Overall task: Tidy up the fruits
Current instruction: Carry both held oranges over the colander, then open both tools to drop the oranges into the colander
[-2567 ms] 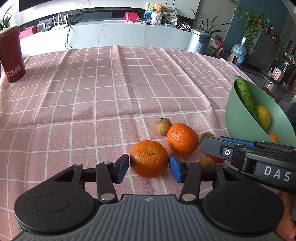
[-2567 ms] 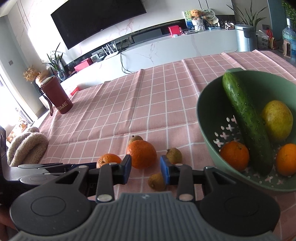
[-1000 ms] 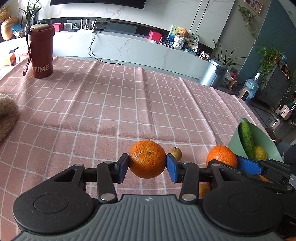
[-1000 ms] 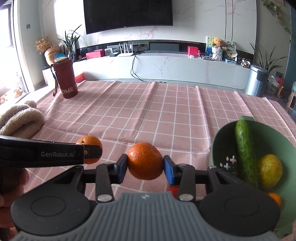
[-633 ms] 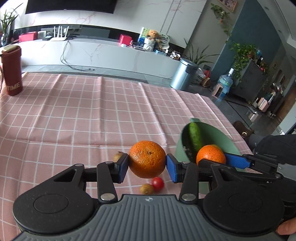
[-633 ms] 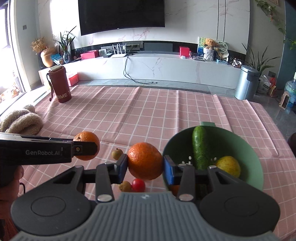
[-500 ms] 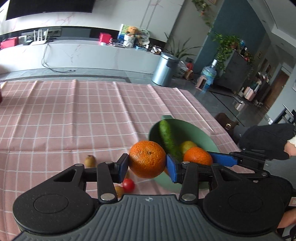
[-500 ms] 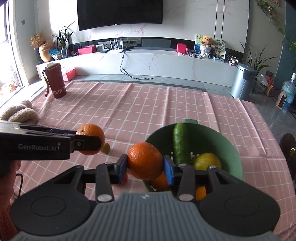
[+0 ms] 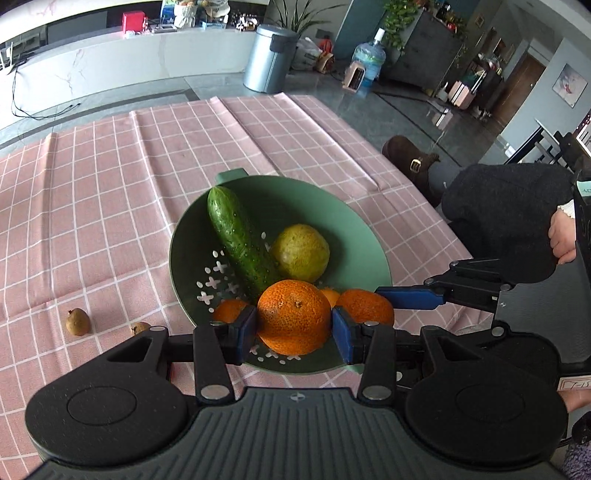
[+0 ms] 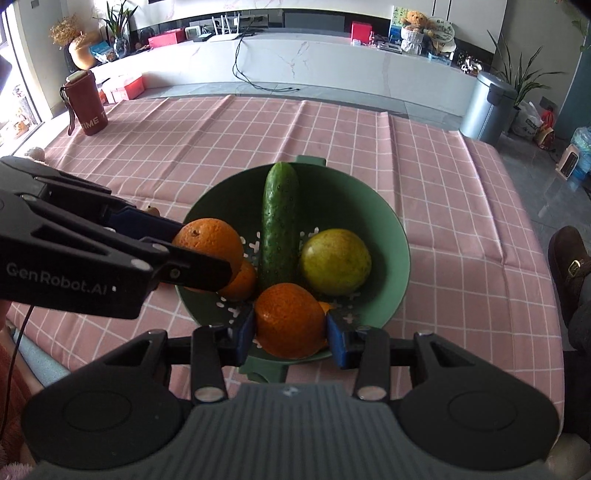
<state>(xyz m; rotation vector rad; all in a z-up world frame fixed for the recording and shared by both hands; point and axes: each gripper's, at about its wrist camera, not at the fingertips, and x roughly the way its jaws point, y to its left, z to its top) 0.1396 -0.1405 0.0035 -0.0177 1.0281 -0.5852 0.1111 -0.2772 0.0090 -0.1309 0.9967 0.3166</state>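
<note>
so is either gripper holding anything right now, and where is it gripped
Both are. The left gripper pinches an orange across its sides, and the right gripper pinches another orange the same way, over the green bowl.

The setting is a home living and dining area. A desk covered with a pink checked tablecloth stands before a long white marble-topped cabinet carrying a teddy bear, red boxes and a router. Potted plants, a steel pedal bin, a water jug and a vase of dried flowers surround it.
</note>
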